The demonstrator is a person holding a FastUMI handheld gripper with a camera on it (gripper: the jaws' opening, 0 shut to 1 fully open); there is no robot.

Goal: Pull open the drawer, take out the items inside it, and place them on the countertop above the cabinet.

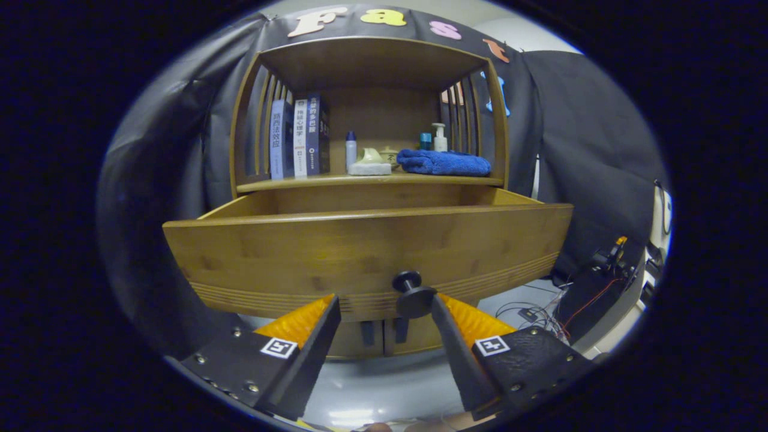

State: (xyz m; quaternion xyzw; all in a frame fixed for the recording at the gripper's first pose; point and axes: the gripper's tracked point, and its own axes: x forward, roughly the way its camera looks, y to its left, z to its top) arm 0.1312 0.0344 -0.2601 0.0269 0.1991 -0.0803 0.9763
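A wooden cabinet has its drawer (366, 252) pulled out toward me, and the drawer's inside is hidden behind its tall front panel. A dark round knob (413, 295) sticks out of the lower middle of that panel. My gripper (385, 307) is open, just below and in front of the panel. The knob sits close against the inner edge of the right finger (447, 324), and the left finger (327, 318) stands well apart from it. Above the drawer runs the countertop (282, 183), a wooden shelf.
On the countertop stand several books (298, 139), a small bottle (351, 150), a tissue box (370, 165), a folded blue towel (444, 162) and a pump bottle (440, 138). Cables and electronics (591, 282) lie on the floor to the right. Two lower cabinet doors (384, 336) sit beneath the drawer.
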